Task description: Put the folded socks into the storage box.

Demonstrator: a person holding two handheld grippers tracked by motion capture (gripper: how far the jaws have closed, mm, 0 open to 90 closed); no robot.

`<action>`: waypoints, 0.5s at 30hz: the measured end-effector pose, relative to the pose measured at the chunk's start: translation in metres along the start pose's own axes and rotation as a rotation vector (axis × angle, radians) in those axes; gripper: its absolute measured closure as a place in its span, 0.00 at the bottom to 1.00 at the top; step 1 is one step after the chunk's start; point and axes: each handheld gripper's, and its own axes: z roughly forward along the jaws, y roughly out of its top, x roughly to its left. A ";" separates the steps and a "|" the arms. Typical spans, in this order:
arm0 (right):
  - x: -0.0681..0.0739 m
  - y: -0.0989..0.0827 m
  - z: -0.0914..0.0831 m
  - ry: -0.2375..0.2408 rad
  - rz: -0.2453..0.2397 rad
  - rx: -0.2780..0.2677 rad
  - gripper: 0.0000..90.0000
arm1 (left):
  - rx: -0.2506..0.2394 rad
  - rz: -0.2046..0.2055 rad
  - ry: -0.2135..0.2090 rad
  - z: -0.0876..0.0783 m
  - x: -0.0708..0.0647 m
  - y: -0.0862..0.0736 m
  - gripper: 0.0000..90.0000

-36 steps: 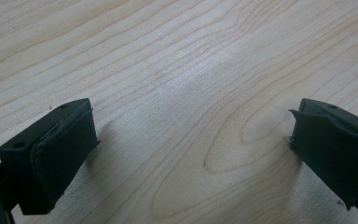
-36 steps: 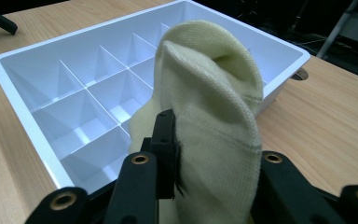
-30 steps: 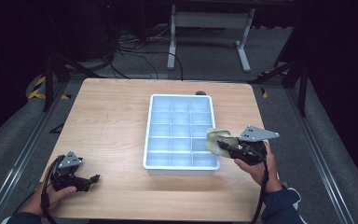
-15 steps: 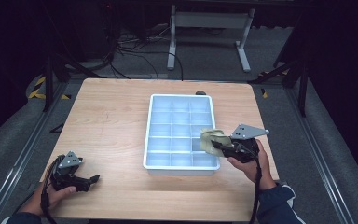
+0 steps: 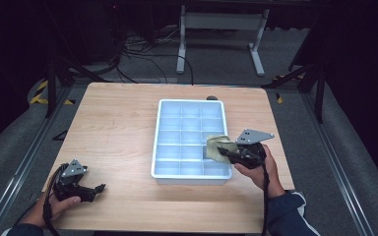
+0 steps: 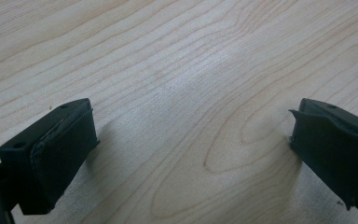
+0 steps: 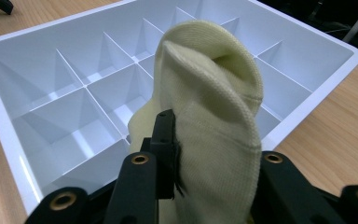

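A pale yellow knitted sock (image 7: 214, 116) is bunched up between the jaws of my right gripper (image 5: 222, 151), which is shut on it. The gripper holds the sock (image 5: 217, 146) over the right-hand column of a white divided tray (image 5: 163, 169), near its front right part. In the right gripper view the tray's (image 7: 0, 121) empty compartments lie just behind the sock. My left gripper (image 5: 98, 189) rests at the table's front left corner. Its black pads (image 6: 56, 154) stand wide apart over bare wood, open with nothing between them.
The tray stands right of the middle of a light wooden table (image 5: 108, 128). A small dark object (image 5: 211, 98) lies just behind the tray's far edge. Cables and a metal stand base (image 5: 221, 22) are on the floor behind the table.
My right gripper has carried the sock leftward from the tray's right rim to above its right-hand compartments. The left gripper has stayed where it was.
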 end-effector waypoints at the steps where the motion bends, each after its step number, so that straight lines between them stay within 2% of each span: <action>1: 0.000 0.000 0.001 -0.003 -0.002 0.003 0.78 | 0.000 0.000 0.000 0.000 0.000 0.000 0.00; 15: -0.002 0.003 0.024 -0.010 -0.011 0.048 0.78 | 0.000 0.000 0.000 0.000 0.000 0.000 0.00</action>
